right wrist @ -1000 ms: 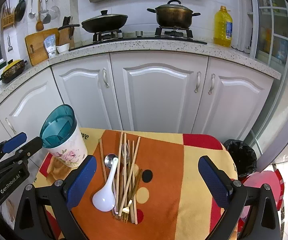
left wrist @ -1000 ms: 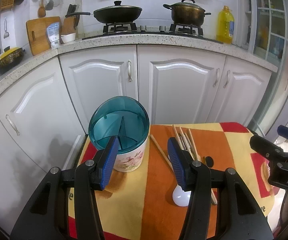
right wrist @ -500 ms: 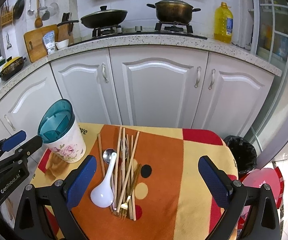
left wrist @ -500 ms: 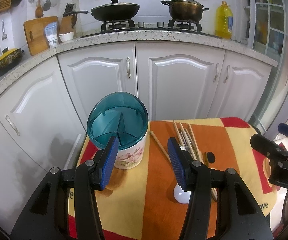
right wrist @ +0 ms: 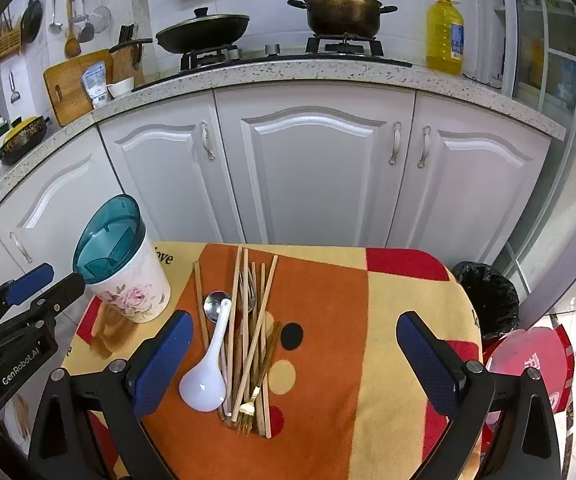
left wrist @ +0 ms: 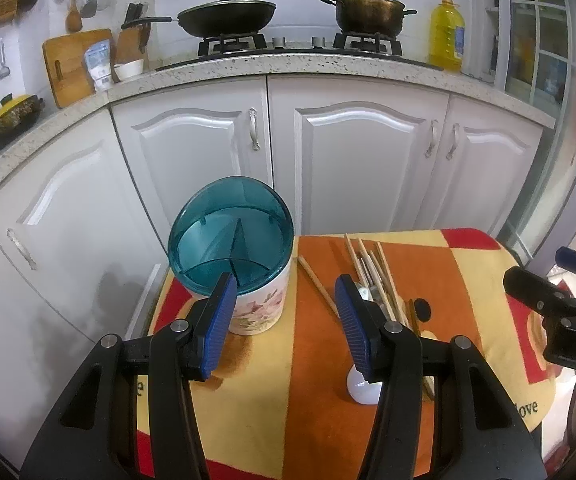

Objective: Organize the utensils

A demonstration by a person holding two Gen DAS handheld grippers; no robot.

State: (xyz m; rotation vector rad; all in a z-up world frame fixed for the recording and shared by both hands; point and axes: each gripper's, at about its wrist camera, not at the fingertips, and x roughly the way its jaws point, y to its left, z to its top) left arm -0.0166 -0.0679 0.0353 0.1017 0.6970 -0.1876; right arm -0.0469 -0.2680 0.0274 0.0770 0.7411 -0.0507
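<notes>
Right wrist view, left to right: the left gripper (right wrist: 28, 284) hovers with jaws spread and nothing between them, just beside the floral utensil holder (right wrist: 128, 276) with its teal divided insert. Beyond the right gripper's (right wrist: 296, 360) left pad (right wrist: 164, 364) lie a white soup spoon (right wrist: 206, 380), a metal spoon (right wrist: 215, 305), chopsticks (right wrist: 244, 320) and a gold fork (right wrist: 250, 400), heaped on the orange-and-yellow cloth (right wrist: 388, 360). Its jaws stand wide apart, empty.

Chopsticks (right wrist: 248, 320), spoons, forks piled beside upright holder (right wrist: 128, 276).

One holder (right wrist: 128, 280), white spoon (right wrist: 206, 380), metal spoon (right wrist: 215, 305), gold fork (right wrist: 248, 408).
</notes>
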